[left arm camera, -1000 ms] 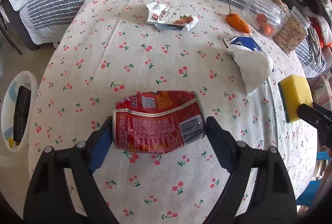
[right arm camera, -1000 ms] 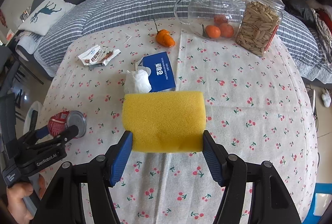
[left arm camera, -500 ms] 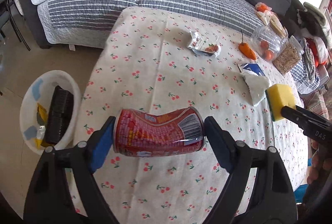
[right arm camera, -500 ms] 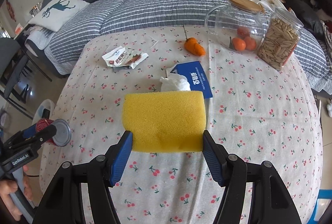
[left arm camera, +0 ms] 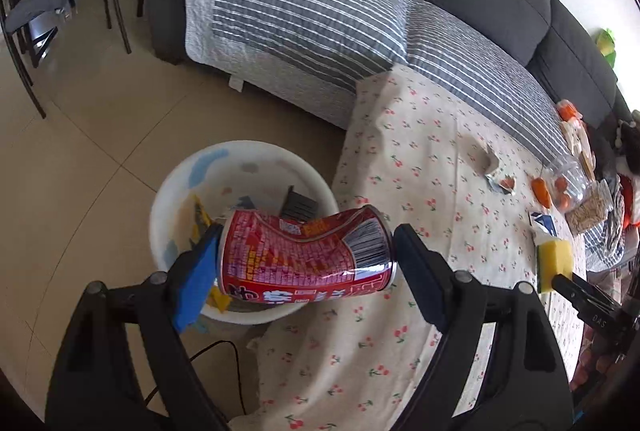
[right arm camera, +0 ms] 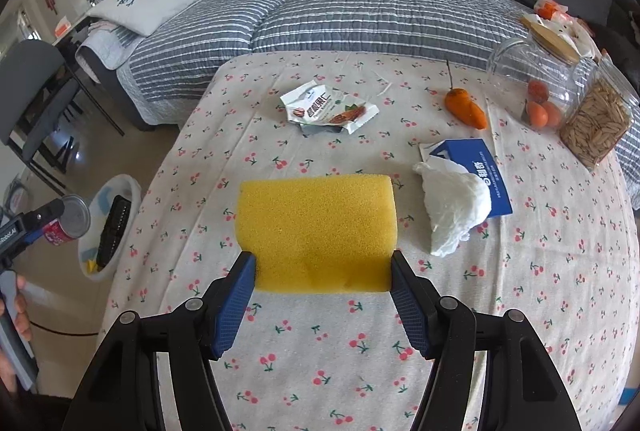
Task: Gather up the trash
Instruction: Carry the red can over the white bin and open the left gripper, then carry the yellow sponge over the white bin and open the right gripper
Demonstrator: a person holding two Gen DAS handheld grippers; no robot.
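Observation:
My left gripper [left arm camera: 306, 255] is shut on a dented red drink can [left arm camera: 306, 257], held sideways above a white bin [left arm camera: 172, 191] on the floor beside the table. From the right wrist view the can [right arm camera: 68, 223] hangs over that bin [right arm camera: 134, 187] at the far left. My right gripper [right arm camera: 322, 273] is shut on a yellow sponge [right arm camera: 316, 231] above the cherry-print tablecloth [right arm camera: 360, 371]. On the cloth lie a torn snack wrapper [right arm camera: 330, 109] and a crumpled white tissue [right arm camera: 456, 207].
The bin holds a black tray [right arm camera: 114, 227] and yellow scraps. An orange pepper [right arm camera: 466, 107], a blue packet [right arm camera: 480, 167], a glass jar with fruit [right arm camera: 532, 83] and a jar of seeds [right arm camera: 596, 123] stand at the right. A striped sofa [right arm camera: 360, 11] lies behind, chairs [left arm camera: 48, 3] at left.
My left gripper has carried the can leftward off the table to above the bin, rolling as it went. My right gripper has drifted left over the cloth with the sponge.

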